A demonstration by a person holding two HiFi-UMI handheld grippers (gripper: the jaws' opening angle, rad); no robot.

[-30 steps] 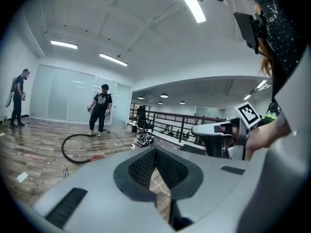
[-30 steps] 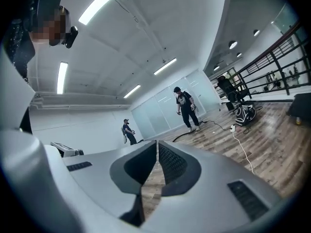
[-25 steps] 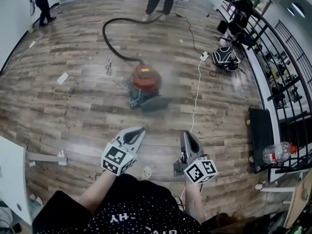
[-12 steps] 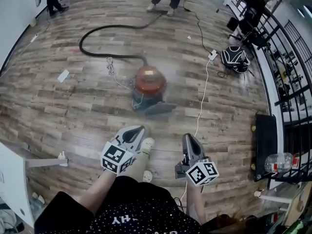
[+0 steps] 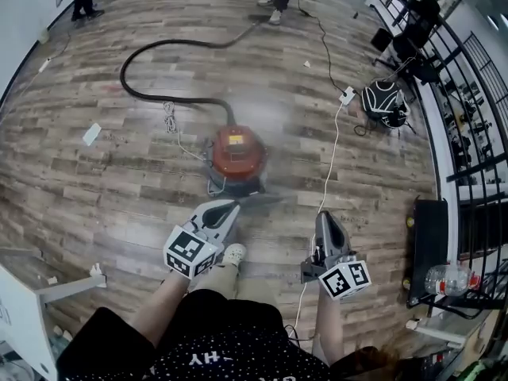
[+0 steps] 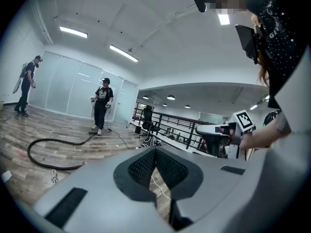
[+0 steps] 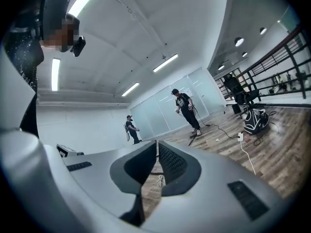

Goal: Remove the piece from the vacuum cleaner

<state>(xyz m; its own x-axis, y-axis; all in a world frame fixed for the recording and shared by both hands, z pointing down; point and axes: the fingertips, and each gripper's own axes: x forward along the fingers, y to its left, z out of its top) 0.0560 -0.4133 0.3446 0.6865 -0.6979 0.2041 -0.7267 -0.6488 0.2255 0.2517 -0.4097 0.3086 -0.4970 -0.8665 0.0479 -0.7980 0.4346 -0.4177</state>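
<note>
Left tongs (image 5: 228, 206) and right tongs (image 5: 327, 216) held closed, empty, above floor (image 5: 95, 189); vacuum (image 5: 238, 153) just beyond, not yet reached.

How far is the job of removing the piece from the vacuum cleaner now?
Done: nothing visible; the vacuum stands on the floor with its hose attached. In hand: nothing; the left gripper and right gripper are shut and empty, not touching the vacuum. Left: reach it, grip the piece, pull it off.
</note>
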